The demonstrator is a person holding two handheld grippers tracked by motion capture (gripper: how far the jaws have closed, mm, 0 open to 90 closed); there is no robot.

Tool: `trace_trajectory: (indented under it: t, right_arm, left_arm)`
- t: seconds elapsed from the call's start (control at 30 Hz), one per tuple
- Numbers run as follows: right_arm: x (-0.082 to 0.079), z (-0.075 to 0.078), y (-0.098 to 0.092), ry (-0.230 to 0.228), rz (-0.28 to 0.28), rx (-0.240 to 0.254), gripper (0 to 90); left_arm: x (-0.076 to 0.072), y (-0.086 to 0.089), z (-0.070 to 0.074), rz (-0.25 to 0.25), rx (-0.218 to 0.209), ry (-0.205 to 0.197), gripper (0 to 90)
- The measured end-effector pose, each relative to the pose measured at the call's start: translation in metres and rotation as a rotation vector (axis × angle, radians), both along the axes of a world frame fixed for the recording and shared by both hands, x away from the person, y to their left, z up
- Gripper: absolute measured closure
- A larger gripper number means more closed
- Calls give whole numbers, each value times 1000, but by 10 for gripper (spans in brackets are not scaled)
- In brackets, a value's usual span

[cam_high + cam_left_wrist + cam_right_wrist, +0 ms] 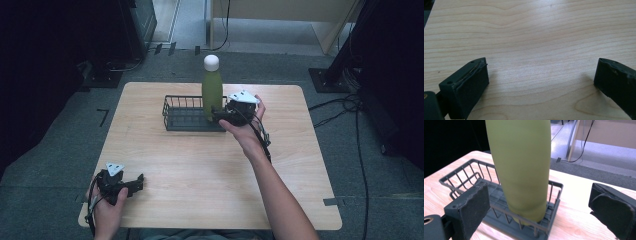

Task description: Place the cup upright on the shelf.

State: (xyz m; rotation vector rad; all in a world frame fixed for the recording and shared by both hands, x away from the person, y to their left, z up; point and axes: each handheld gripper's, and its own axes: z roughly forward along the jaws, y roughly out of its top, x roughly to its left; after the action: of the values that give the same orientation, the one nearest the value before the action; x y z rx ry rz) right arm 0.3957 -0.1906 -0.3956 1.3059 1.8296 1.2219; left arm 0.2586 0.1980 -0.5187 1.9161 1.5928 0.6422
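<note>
A tall green bottle with a white rounded cap (212, 88) is standing upright in the right end of a dark wire basket (186, 114), which is sitting toward twelve o'clock on the light wooden desk (200, 165). The right gripper (223, 114) is hovering at the basket's three o'clock side, its jaws standing wide apart on either side of the bottle's lower body without touching it. The left gripper (135, 183) is resting at the desk's seven o'clock corner, well apart from the basket, its jaws standing open over bare wood.
</note>
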Motion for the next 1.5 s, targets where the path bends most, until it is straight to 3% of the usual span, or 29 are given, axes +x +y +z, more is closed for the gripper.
trace_trajectory:
  t: [0.5,0.9,1.5]
  right_arm:
    - [-33,-16,-42,17,-33,-12,34]
    - [-68,-45,-84,41,-79,-25,35]
    - [-121,-76,-144,82,-170,-13,37]
  left_arm:
    - [0,0,0,0,0,0,0]
    - [0,0,0,-1,1,-2,0]
    - [0,0,0,-1,1,-2,0]
